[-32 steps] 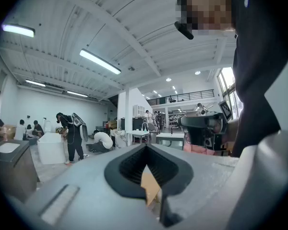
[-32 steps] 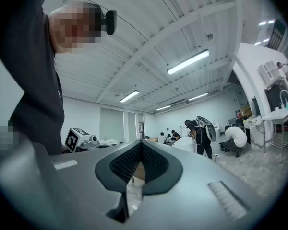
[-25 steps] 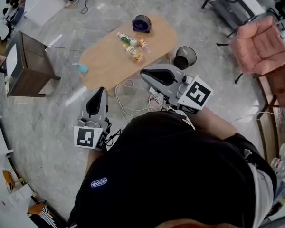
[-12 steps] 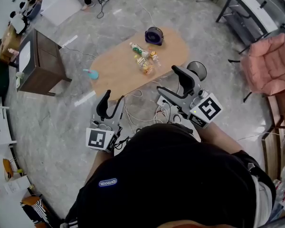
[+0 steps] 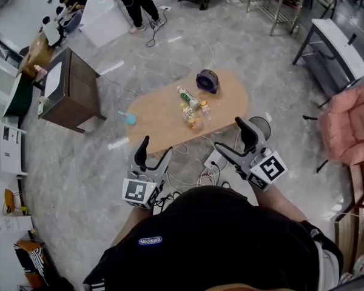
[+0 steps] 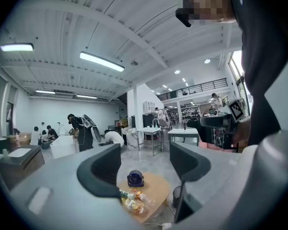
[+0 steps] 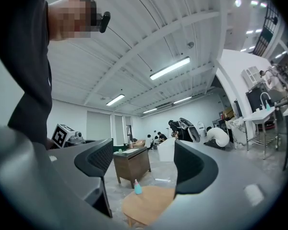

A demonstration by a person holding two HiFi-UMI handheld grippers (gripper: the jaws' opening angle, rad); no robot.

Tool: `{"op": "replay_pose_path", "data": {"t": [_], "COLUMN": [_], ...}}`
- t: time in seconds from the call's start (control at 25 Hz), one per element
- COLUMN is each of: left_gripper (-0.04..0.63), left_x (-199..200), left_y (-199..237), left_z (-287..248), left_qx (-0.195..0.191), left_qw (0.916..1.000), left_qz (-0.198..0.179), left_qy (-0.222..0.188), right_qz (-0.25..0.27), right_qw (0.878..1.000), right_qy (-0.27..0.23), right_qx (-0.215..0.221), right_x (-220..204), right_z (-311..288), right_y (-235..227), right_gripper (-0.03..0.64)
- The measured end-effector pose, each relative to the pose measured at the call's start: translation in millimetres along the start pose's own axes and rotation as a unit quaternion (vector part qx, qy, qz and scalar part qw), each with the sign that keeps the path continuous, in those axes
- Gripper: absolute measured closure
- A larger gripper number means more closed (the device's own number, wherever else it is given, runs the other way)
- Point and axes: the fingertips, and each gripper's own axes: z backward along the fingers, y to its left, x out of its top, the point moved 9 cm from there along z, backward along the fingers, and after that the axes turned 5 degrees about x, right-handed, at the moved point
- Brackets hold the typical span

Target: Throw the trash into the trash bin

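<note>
jaws empty, left gripper (image 5: 156, 147) spread apart, right gripper (image 5: 230, 135) just been opening, trash bin (image 5: 266, 125) part-hidden behind it

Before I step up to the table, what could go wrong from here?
1. Loose cables and a power strip lie on the floor between you and the table: a trip hazard.
2. The bottles lie bunched together; closing on one may roll the others off the edge.
3. In the head view the trash bin is partly hidden behind the right gripper, whose empty jaws have just been opening; a drop could miss.
</note>
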Motion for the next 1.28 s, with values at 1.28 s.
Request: {"op": "replay_pose_path", "data": {"t": [1.28], "left_gripper": [0.302], "left_x": [-63], "left_y": [117], "left_z": [-86], "left_qx": [0.048], "left_qw": [0.9972], "left_qz": [0.057], "left_qy": [-0.004], "right_qz": [0.025], "right_qw": [0.997], "right_qy": [0.065], "right_qx": [-0.037], "right_x": [-52], "right_z": [-102], "right_y": [-72], "right_gripper": [0.25]}}
